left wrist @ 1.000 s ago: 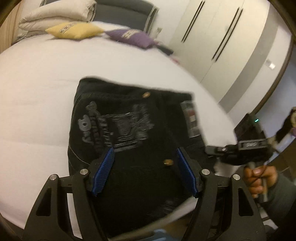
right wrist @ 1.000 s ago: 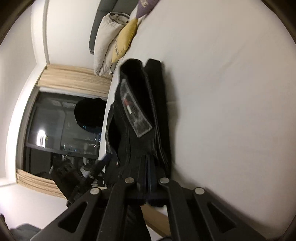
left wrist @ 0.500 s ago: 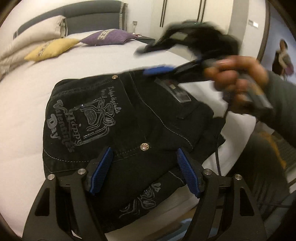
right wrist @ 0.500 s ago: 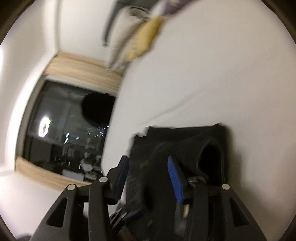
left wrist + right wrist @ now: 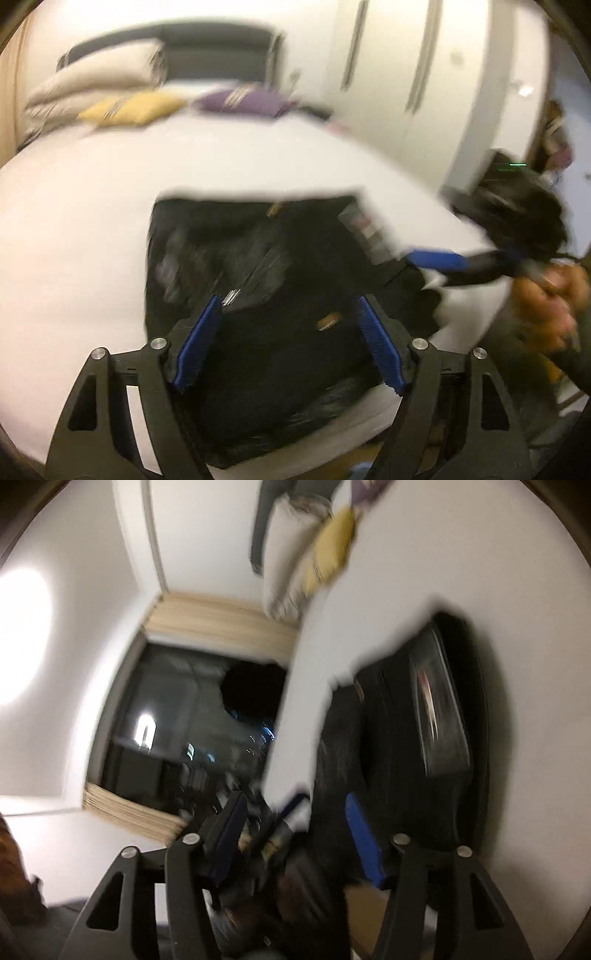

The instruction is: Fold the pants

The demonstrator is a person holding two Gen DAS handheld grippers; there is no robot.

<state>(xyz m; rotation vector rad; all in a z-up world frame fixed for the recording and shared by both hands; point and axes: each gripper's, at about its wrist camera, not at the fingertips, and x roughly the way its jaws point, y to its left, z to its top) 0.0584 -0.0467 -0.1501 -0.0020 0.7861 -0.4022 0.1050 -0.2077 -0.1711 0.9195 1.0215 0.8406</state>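
Left wrist, blurred, folded pants (image 5: 280, 295) seemingly beneath open left hand-held gripper (image 5: 288, 347)

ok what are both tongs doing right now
left tongs: open over the pants, holding nothing
right tongs: just opened, holding nothing

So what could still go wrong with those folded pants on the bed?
Two things, perhaps. The black pants lie close to the near edge of the bed, so a nudge could slide them off. The right gripper, whose jaws have just been opening, is open beside the bundle's edge with nothing clamped, and the left gripper hovers open above it; either might catch a layer and undo the fold. The pictures are blurred, so this is a guess.
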